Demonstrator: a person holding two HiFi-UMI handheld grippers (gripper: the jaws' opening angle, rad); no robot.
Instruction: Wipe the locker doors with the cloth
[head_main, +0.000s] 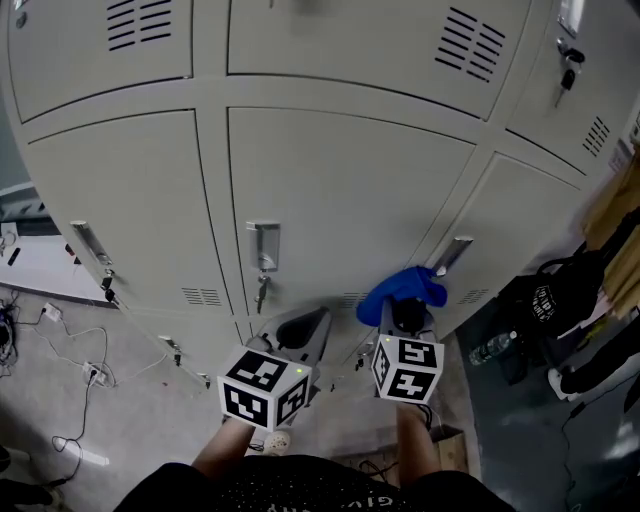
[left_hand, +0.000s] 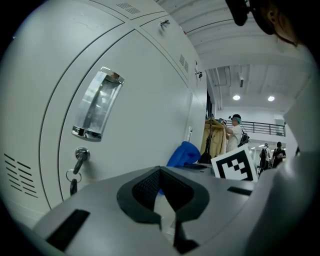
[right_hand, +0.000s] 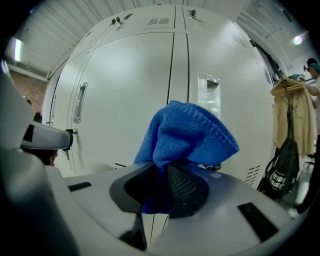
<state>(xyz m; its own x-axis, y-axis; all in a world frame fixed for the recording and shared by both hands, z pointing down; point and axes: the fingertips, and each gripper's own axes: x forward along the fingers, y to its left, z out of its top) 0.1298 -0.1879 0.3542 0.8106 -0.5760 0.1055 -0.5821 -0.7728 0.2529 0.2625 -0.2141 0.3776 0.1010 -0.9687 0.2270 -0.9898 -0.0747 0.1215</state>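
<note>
Grey-white locker doors (head_main: 340, 190) fill the head view, each with a metal handle (head_main: 263, 245); a key (head_main: 261, 292) hangs under the middle one. My right gripper (head_main: 405, 308) is shut on a bunched blue cloth (head_main: 402, 288), held close to the seam between two lower doors. I cannot tell whether the cloth touches them. In the right gripper view the cloth (right_hand: 185, 135) sticks up out of the right gripper (right_hand: 167, 172). My left gripper (head_main: 316, 320) hovers beside it, shut and holding nothing. In its own view the left gripper (left_hand: 160, 172) points at a door with a handle (left_hand: 97, 111).
A black bag (head_main: 560, 290) and a water bottle (head_main: 492, 347) lie on the floor at the right. Cables and a power strip (head_main: 92, 375) are on the floor at the left, beside a white desk (head_main: 40, 265). A coat (right_hand: 290, 120) hangs right of the lockers. A person (left_hand: 235, 132) stands far off.
</note>
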